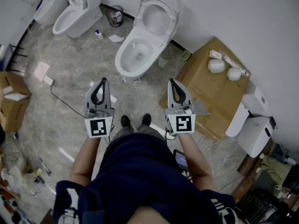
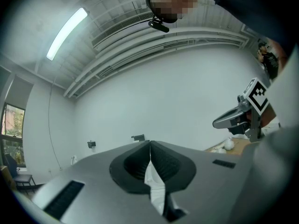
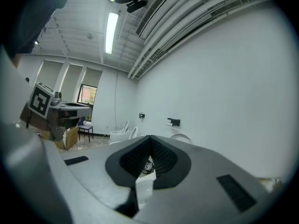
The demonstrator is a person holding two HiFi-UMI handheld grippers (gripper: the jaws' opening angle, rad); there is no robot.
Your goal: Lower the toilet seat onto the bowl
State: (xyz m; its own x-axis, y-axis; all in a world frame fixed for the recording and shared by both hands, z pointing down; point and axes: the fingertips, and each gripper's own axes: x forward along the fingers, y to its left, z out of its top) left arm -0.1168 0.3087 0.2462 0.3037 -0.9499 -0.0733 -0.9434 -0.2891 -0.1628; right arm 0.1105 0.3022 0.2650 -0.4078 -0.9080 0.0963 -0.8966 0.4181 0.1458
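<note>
so far nothing of the task looks done: the toilet seat [image 1: 158, 14] stands raised, leaning back toward the wall, and the bowl [image 1: 119, 62] lies open below it. the left gripper [image 1: 103, 81] and the right gripper [image 1: 171, 81] hang side by side in front of the person, touching neither seat nor bowl, each with its jaws pressed together on nothing. all of it is left, i judge: reach the seat's rim, tip it forward, and ease it down flat onto the bowl.
</note>
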